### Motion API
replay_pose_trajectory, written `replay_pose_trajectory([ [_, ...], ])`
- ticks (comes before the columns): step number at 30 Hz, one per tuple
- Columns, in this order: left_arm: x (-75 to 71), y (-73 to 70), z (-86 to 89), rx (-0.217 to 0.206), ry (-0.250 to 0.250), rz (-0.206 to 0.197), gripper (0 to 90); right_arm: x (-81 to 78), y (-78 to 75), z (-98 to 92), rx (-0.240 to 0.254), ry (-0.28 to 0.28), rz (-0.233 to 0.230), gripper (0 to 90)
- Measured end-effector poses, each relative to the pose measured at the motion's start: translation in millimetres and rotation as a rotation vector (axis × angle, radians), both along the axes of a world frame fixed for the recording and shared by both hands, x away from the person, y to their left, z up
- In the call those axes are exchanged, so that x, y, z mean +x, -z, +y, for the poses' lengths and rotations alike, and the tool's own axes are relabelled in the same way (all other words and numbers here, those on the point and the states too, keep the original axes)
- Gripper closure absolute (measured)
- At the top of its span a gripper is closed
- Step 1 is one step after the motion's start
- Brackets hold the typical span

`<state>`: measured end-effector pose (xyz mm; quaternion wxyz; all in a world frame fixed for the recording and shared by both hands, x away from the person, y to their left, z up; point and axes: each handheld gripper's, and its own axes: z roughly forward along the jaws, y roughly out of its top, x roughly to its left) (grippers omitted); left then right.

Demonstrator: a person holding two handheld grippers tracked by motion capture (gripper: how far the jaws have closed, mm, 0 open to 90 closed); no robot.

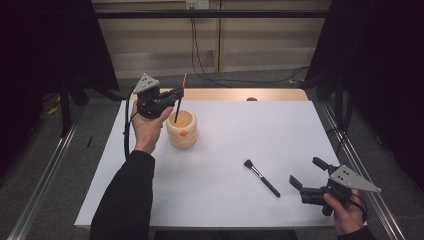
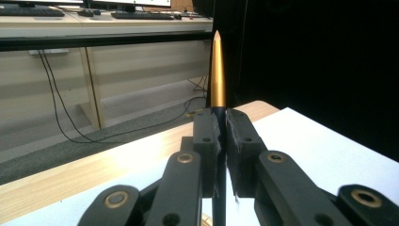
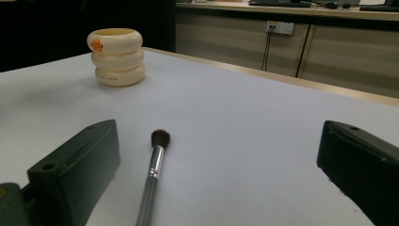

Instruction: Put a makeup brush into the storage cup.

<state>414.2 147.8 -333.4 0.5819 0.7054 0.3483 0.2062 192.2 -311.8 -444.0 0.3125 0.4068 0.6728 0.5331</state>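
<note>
upper left of the high view, we see our left gripper (image 1: 172,96) clamping a gold-tipped stick (image 2: 217,70) above the cream holder (image 1: 182,129). lower right, our right gripper (image 1: 306,173) gapes wide near the brush (image 1: 261,177) on the surface (image 1: 280,130).

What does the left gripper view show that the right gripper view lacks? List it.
Left gripper view alone: its tongs shut on a gold-tipped pencil standing upright, with cables along the floor behind. Right gripper view alone: open tongs, a makeup brush lying between them, and a cream ringed cup standing farther off. Both: the white table.
</note>
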Motion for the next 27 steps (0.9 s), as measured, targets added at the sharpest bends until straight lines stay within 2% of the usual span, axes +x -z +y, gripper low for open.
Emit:
replay_pose_trajectory([
  [4,1.2,2.2,-2.9,-0.001,0.009,-0.002,83.5,0.5,0.4,0.2,0.002,-0.003,-0.001,0.0],
  [14,8.2,10.3,-6.6,0.036,0.003,0.004,83.5,0.6,1.4,-0.1,-0.001,-0.007,0.008,0.0],
  [17,11.0,12.0,-5.8,0.023,-0.001,0.008,83.5,0.4,1.4,0.2,0.001,-0.013,0.007,0.0],
  [19,13.5,14.7,-6.6,0.035,0.006,0.002,83.5,0.5,1.4,0.6,0.000,-0.012,0.008,0.0],
  [24,18.5,22.8,-9.2,0.036,-0.003,0.030,83.5,0.4,1.4,0.2,-0.001,-0.011,0.003,0.0],
  [27,21.4,26.9,-8.1,0.037,0.016,0.032,83.5,0.0,1.2,-0.4,-0.003,-0.009,0.004,0.0],
])
